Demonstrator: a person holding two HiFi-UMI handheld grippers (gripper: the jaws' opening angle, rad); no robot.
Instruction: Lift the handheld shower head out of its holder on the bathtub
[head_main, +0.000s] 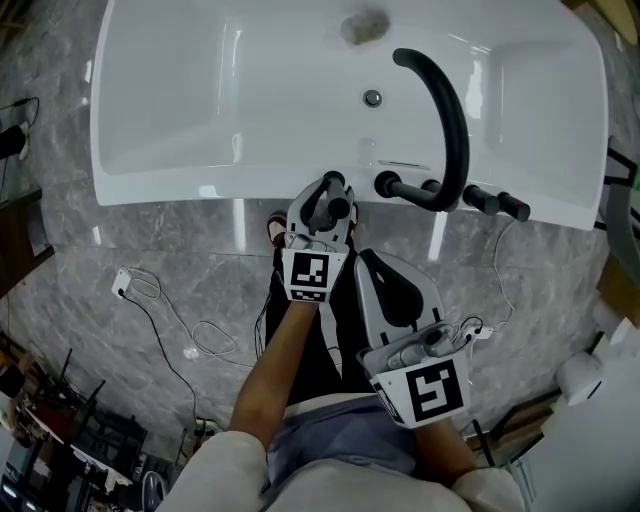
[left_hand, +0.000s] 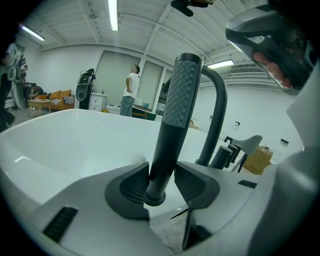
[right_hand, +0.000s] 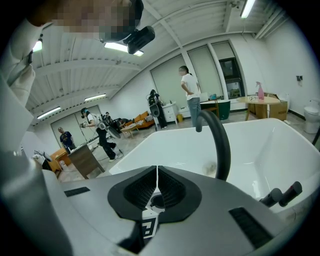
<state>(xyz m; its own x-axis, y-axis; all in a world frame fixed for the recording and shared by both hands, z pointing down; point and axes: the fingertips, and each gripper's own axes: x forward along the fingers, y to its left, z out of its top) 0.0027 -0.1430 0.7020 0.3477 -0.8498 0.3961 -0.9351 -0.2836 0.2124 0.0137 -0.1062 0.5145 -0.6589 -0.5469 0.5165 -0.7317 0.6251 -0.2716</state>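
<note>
Shower head (left_hand: 172, 125), a dimpled dark wand, stands within the spread left claw (left_hand: 161, 184); right claw (right_hand: 156, 189) pinched closed.

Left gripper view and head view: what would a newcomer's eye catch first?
The black shower head stands between the pads of the left claw, on the near rim of the white bathtub. Right of it a curved black spout arches over the tub; the right claw is shut.
</note>
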